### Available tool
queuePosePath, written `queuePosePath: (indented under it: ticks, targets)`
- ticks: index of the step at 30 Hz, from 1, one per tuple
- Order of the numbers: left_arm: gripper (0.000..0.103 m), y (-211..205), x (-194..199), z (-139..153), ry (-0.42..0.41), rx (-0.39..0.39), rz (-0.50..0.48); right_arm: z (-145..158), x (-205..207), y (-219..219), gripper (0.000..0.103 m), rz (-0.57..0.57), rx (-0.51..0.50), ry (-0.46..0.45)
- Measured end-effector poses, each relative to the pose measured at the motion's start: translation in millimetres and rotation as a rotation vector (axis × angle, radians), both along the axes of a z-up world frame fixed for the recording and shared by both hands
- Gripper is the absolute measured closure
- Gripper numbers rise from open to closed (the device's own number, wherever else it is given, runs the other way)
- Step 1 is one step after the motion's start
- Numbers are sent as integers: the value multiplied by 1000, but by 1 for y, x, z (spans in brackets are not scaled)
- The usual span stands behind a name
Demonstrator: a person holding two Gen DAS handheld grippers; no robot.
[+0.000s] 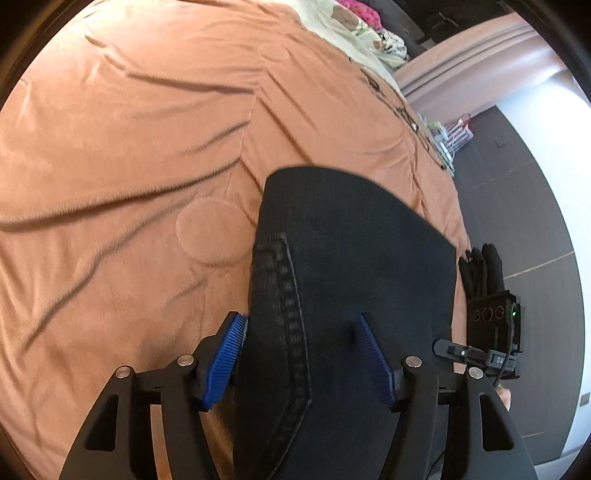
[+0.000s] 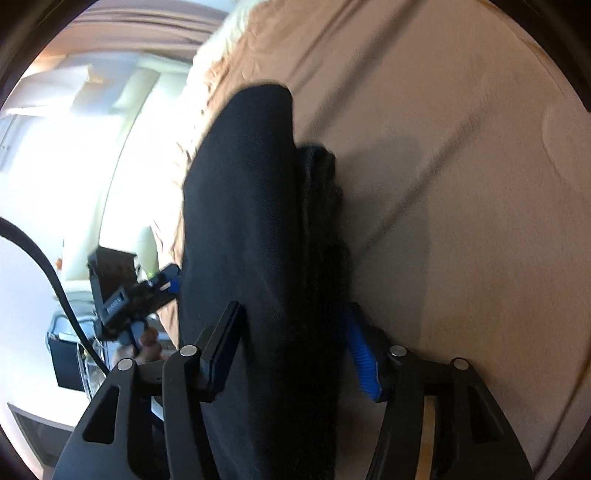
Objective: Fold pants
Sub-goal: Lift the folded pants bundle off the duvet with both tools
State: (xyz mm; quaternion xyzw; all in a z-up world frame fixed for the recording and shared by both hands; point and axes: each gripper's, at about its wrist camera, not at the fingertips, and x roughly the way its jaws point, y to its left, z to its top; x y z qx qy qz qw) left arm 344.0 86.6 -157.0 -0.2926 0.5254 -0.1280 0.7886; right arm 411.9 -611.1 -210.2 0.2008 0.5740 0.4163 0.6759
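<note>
your left gripper (image 1: pixel 301 354) sits nearest in its own view, its blue ribbed pads (image 1: pixel 225 360) spread fairly wide with the dark pants (image 1: pixel 351 258) running up between them. the left pad rests right at the stitched edge of the cloth and the other pad lies over the cloth, so you cannot tell from here whether they press on it. your right gripper (image 2: pixel 295 343) is much the same: fingers about half apart, the black fabric bunched thickly between them, and whether it is truly pinched you cannot tell either. beyond the fingers the pants lie as a folded dark slab on the orange-brown bedspread (image 1: pixel 129 147), near the bed's edge. just past that edge, in the left view, your gloved right hand holds its gripper. farthest off are pale printed bedding (image 1: pixel 354 29) and the dark floor (image 1: pixel 517 206).
</note>
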Motion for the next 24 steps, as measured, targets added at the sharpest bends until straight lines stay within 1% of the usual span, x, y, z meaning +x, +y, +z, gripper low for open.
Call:
queuePosePath:
  ticks: [2, 7, 10, 12, 14, 15, 16, 17, 18, 19, 20, 21, 23, 24]
  targets:
    - [37, 1, -2, -4, 16, 5, -6, -2, -2, 3, 48, 22, -2, 10]
    - [36, 1, -9, -16, 29, -36, -22, -3, 1, 15, 48, 50, 14, 24]
    - [36, 1, -10, -22, 34, -61, -25, 0, 9, 25, 47, 53, 34, 14]
    - [36, 0, -9, -24, 32, -78, -32, -2, 16, 19, 47, 56, 44, 8]
    - [36, -1, -9, -24, 25, -78, -41, -4, 16, 26, 47, 62, 49, -1]
    - [37, -2, -9, -24, 20, -71, -43, -4, 19, 30, 47, 64, 52, -5]
    - [41, -2, -9, -23, 17, -70, -43, -4, 19, 33, 47, 65, 53, -14]
    - [45, -2, -10, -22, 12, -68, -40, -3, 19, 33, 50, 68, 52, -25]
    - [47, -3, -10, -20, 9, -61, -41, -1, 16, 36, 57, 75, 50, -48]
    - [52, -3, -12, -17, 2, -57, -44, 1, 13, 38, 61, 80, 55, -71]
    - [57, -2, -13, -15, -5, -57, -46, 5, 11, 38, 68, 84, 61, -89]
    - [58, -1, -15, -10, -15, -62, -48, 6, 6, 30, 73, 88, 66, -101]
    - [64, -1, -17, -3, -26, -64, -54, 10, 1, 23, 76, 95, 68, -127]
    - [65, -2, -18, 0, -30, -60, -55, 15, -1, 24, 77, 97, 62, -142]
